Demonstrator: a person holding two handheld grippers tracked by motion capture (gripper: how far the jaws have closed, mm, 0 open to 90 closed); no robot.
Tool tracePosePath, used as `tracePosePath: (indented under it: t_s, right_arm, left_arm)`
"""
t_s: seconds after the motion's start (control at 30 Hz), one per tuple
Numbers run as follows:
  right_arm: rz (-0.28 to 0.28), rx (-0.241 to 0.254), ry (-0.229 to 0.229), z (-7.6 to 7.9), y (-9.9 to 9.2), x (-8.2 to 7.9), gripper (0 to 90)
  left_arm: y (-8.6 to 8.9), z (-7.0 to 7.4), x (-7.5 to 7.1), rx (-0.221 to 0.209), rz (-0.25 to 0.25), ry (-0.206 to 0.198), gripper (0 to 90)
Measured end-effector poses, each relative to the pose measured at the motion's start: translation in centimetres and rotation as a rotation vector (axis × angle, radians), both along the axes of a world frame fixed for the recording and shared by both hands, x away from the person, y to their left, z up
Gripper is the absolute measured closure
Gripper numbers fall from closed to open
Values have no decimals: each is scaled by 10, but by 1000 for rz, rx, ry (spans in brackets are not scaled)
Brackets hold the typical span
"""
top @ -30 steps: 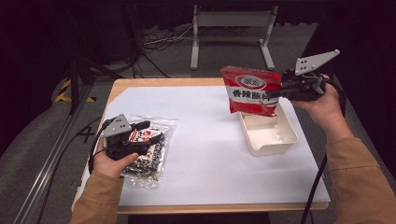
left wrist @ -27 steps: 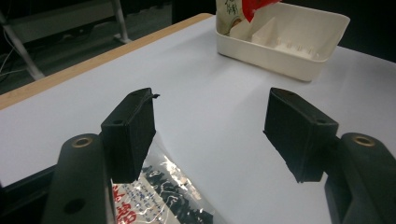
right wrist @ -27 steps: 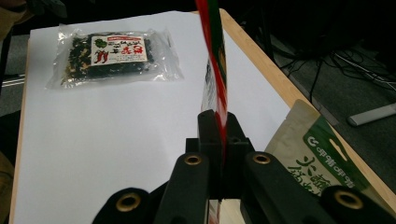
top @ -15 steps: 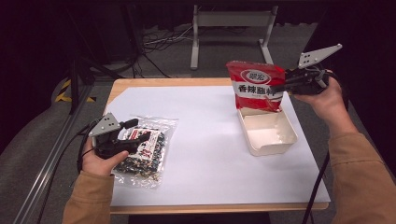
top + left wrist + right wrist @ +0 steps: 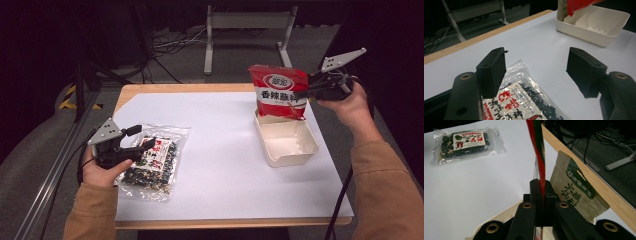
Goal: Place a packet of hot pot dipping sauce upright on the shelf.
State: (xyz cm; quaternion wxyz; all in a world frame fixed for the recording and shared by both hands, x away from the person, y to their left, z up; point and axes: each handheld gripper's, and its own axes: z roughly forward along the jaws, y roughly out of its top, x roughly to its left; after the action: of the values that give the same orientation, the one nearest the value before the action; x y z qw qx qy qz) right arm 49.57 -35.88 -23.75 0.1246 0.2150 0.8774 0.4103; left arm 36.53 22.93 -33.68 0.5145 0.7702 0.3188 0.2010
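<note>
My right gripper (image 5: 305, 93) is shut on the side edge of a red snack bag (image 5: 277, 92) and holds it upright over the far end of a white tray (image 5: 287, 140). In the right gripper view the jaws (image 5: 542, 185) pinch the bag's red edge (image 5: 537, 150). A clear bag of dark snacks with a red label (image 5: 155, 167) lies flat at the left of the table. My left gripper (image 5: 141, 138) hovers open just above its near-left corner. In the left gripper view the clear bag (image 5: 524, 105) lies below the spread jaws.
A beige and green pouch (image 5: 576, 192) lies beside the tray near the table's wooden far edge. White paper (image 5: 220, 150) covers the tabletop. Beyond the table are a metal stand (image 5: 245, 22) and floor cables.
The right gripper has raised the red bag a little and shifted it right, over the tray's far end. The left gripper has slid left across the clear bag, still open.
</note>
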Motion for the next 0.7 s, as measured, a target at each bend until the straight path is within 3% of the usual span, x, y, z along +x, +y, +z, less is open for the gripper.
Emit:
tracePosePath:
  t_s: [0.33, 0.7]
  right_arm:
    - [-6, -3, 42, -17, -5, 11, 900]
    - [-40, -46, 28, -37, 2, 22, 899]
  left_arm:
    - [-1, -1, 1, 2, -1, 6, 319]
    - [-1, -2, 2, 11, 1, 6, 319]
